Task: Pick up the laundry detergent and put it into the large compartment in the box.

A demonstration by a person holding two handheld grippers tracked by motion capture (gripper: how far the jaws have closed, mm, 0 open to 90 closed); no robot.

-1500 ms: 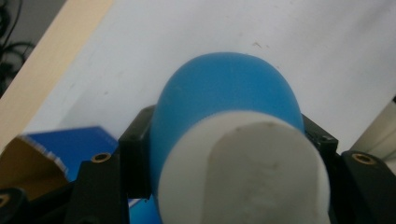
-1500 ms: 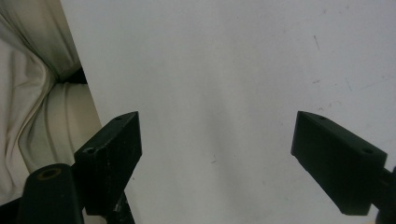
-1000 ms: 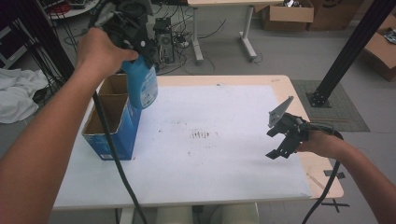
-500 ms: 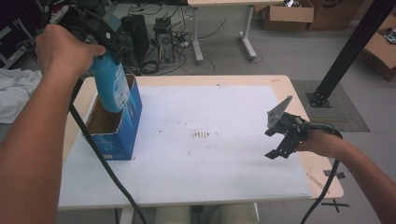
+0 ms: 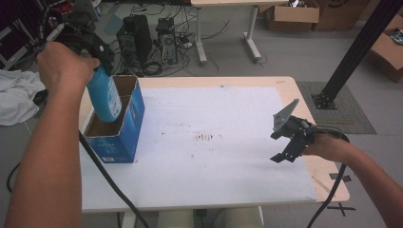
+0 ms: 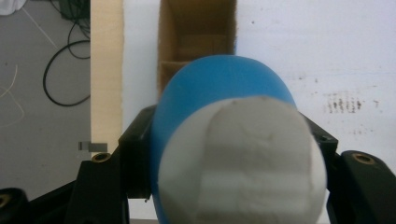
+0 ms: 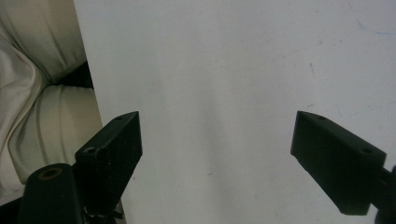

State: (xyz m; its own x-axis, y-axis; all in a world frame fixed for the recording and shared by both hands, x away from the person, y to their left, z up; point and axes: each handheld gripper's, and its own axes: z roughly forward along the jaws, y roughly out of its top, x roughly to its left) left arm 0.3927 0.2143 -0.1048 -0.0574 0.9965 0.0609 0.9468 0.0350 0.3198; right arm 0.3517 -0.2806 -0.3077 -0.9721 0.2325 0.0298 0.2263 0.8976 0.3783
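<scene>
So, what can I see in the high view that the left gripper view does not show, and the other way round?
The high view alone gives the blue outside of the box, the right claw open above the white table cover, and the computer towers on the floor. The left gripper view alone gives the bottle's white cap from close up and the two black jaws pressed on either side of the blue bottle. Both give the bottle held by the left claw over the open cardboard box, and the smudge on the cover.
</scene>
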